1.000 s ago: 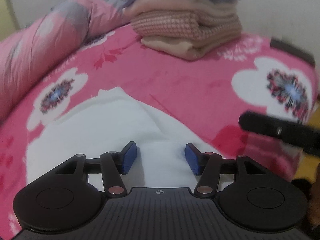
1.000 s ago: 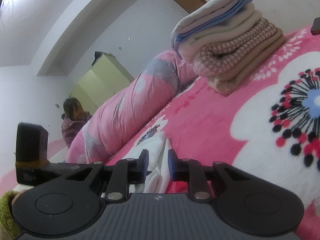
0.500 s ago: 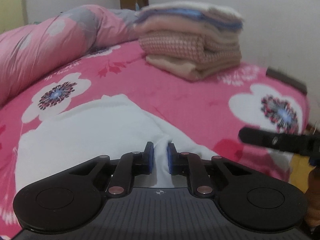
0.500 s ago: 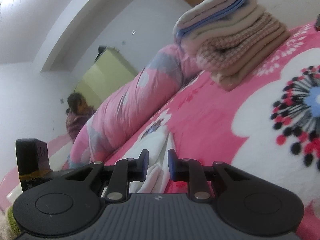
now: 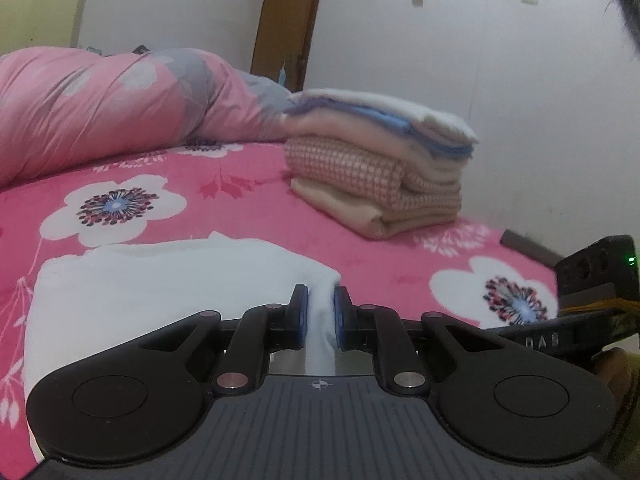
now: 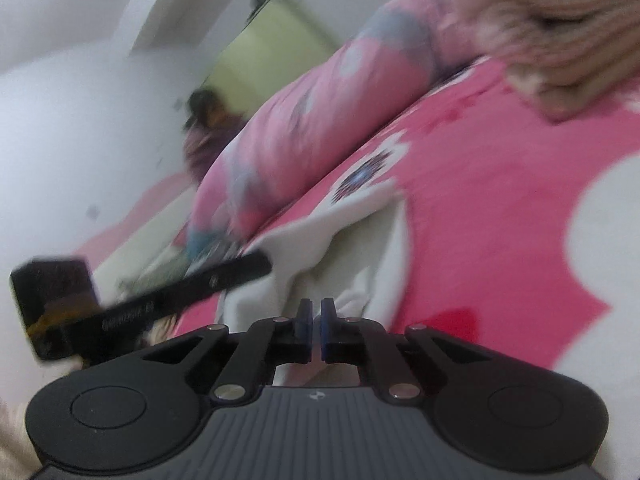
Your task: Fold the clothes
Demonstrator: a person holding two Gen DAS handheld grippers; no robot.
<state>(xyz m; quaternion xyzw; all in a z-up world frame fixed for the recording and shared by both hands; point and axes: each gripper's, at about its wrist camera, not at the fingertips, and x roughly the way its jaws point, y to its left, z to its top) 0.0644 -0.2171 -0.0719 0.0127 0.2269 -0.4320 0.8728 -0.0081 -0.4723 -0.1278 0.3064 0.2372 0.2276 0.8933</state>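
Observation:
A white garment [image 5: 160, 292] lies on the pink flowered bed cover [image 5: 248, 216]. My left gripper [image 5: 319, 310] is shut on its near edge; a fold of white cloth runs between the blue pads [image 5: 303, 312]. In the blurred right wrist view the same garment [image 6: 352, 252] is lifted and bunched ahead. My right gripper [image 6: 316, 320] is shut, with pale cloth between and behind the fingertips. The left gripper's body [image 6: 160, 304] shows at the left of that view, and the right gripper's body [image 5: 592, 296] at the right edge of the left wrist view.
A stack of folded clothes [image 5: 380, 168] sits at the back right of the bed, near the wall. A rolled pink quilt [image 5: 100, 112] lies along the back left. A person [image 6: 208, 128] sits beyond the bed. The bed's right edge [image 5: 528, 248] is close.
My left gripper closed on the white garment and lifted, so the view tilted up. My right gripper closed tighter on the cloth and is moving fast; its view is blurred.

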